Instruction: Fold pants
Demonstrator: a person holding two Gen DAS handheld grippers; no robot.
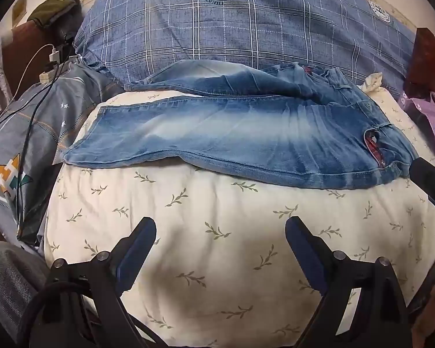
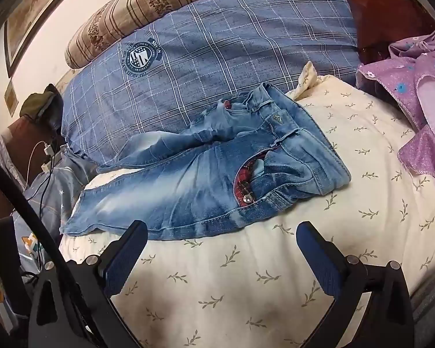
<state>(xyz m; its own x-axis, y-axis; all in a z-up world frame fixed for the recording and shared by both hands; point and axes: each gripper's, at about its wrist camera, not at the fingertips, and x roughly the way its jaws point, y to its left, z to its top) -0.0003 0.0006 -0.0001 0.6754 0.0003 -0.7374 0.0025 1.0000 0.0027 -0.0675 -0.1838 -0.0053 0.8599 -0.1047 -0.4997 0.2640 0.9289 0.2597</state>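
Observation:
Faded blue jeans (image 1: 217,142) lie spread across a cream leaf-print quilt (image 1: 206,232), legs toward the left, waist toward the right. The far leg is rumpled against a blue plaid pillow. In the right wrist view the jeans (image 2: 206,179) show a red-lined pocket and a bunched waistband. My left gripper (image 1: 220,226) hovers open over bare quilt, short of the near leg's hem edge. My right gripper (image 2: 221,232) is open too, its left finger at the jeans' near edge, nothing between the fingers. One right finger (image 1: 429,177) shows at the edge of the left wrist view, by the waist.
A blue plaid pillow (image 2: 217,58) lies behind the jeans, with a striped bolster (image 2: 136,14) beyond it. A purple garment (image 2: 420,116) sits at the right. At the left are a grey star-print cover (image 1: 52,116), charger cables (image 1: 37,66) and a wooden nightstand.

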